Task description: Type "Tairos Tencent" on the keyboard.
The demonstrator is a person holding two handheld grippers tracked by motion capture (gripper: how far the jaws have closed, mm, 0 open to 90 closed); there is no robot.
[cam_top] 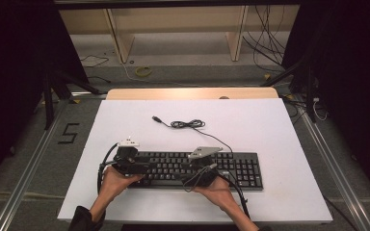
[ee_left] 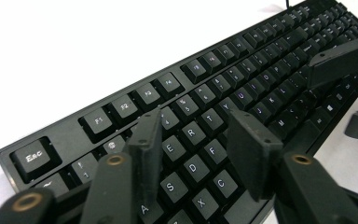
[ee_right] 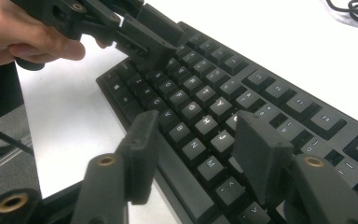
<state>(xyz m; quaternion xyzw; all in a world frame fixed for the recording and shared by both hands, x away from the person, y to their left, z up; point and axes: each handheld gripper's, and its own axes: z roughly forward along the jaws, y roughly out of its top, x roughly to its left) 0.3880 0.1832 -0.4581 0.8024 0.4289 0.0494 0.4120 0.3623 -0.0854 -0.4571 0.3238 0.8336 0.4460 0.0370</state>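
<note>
Right now your left gripper (cam_top: 126, 156) sits over the left end of the black keyboard (cam_top: 231, 168), low in the centre of the high view on the white worktop (cam_top: 270, 125). Its jaws stand apart with nothing between them, above the letter keys near E and F. Your right gripper (cam_top: 203, 166) hangs over the keyboard's middle, jaws likewise spread and empty, above the H and N keys. The keyboard's cable (cam_top: 188, 124) lies coiled just above it in the frame, its plug (cam_top: 157, 118) pointing upper left.
</note>
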